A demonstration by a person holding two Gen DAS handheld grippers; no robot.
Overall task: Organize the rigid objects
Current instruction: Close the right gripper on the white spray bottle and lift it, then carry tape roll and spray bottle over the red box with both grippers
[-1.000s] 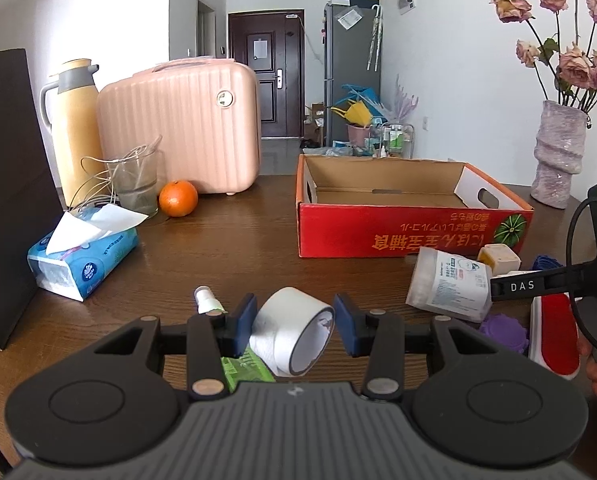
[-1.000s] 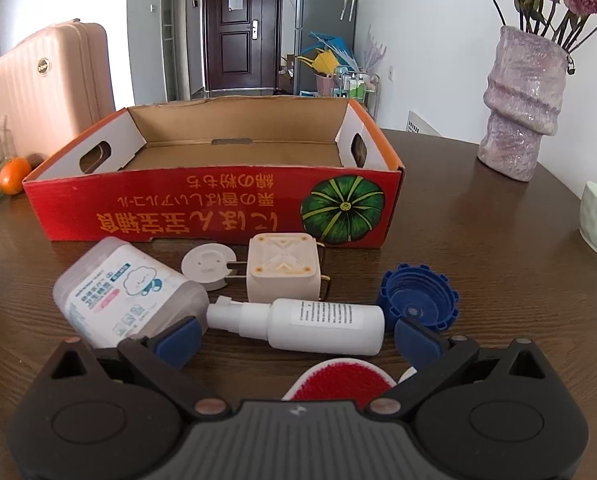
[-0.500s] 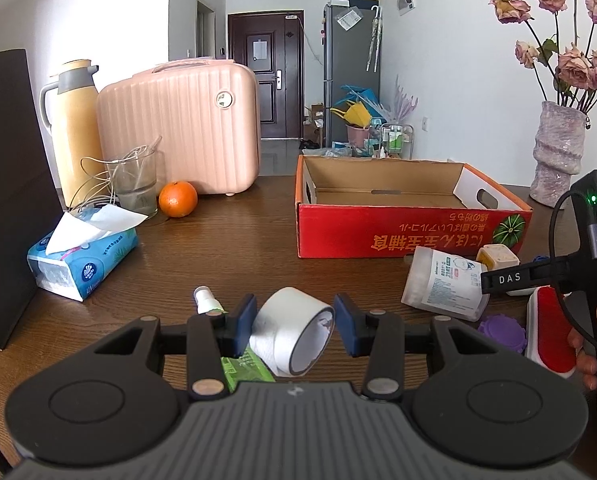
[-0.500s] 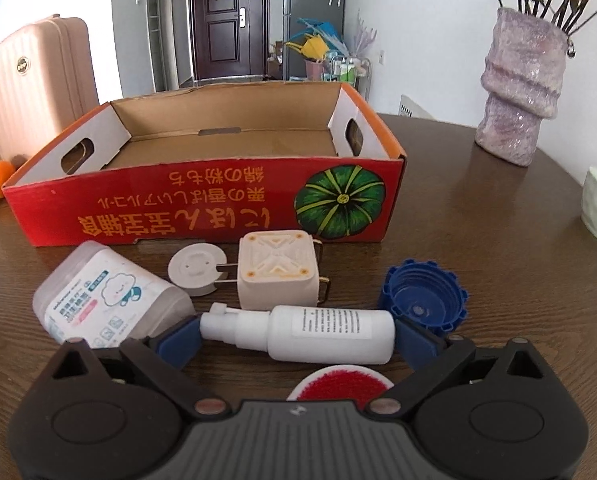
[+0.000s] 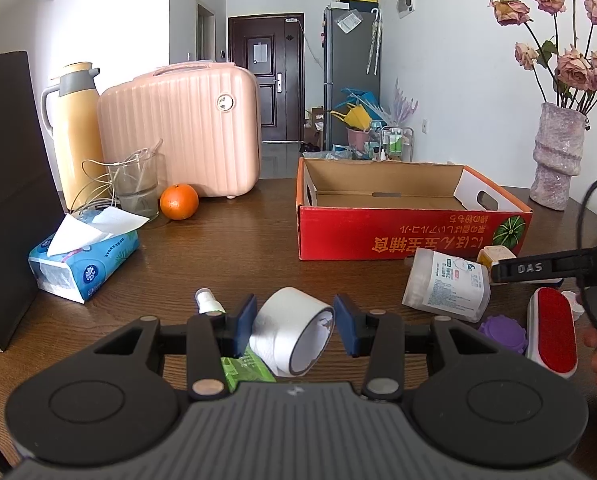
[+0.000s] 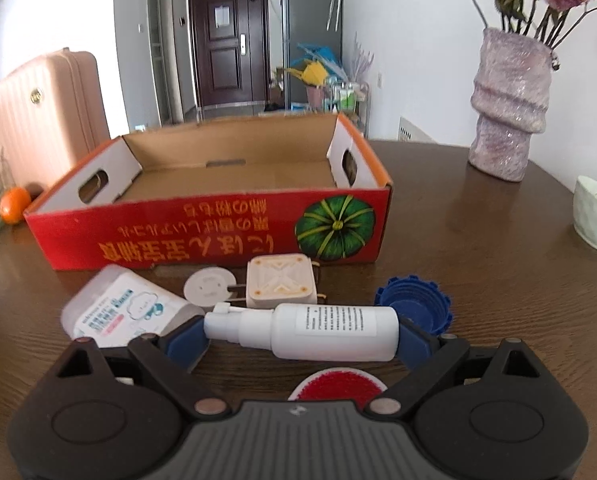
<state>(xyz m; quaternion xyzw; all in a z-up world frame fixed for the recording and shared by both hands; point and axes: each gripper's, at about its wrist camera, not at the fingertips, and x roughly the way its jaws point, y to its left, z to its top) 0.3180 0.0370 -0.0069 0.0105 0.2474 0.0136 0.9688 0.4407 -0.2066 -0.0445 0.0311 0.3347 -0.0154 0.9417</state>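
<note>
My left gripper (image 5: 295, 325) is open around a roll of white tape (image 5: 294, 330) lying on the table, pads just beside its sides. A green packet (image 5: 245, 368) and a small white vial (image 5: 207, 301) lie by its left finger. My right gripper (image 6: 303, 334) has a white spray bottle (image 6: 318, 331) lying crosswise between its pads, which touch both ends; the bottle appears lifted off the table. The red cardboard box (image 6: 202, 236) stands open and empty behind it; it also shows in the left wrist view (image 5: 398, 236).
In front of the box lie a frosted labelled jar (image 6: 126, 308), a white disc (image 6: 209, 286), a cream cube (image 6: 280, 284), a blue cap (image 6: 416, 306) and a red brush (image 6: 338, 384). A vase (image 6: 506, 104), a cup (image 6: 596, 212), an orange (image 5: 179, 201), tissues (image 5: 84, 256), a pink case (image 5: 182, 128).
My right gripper has moved forward and closed in on the white spray bottle, now gripped end to end and raised. The left gripper has stayed around the tape roll.
</note>
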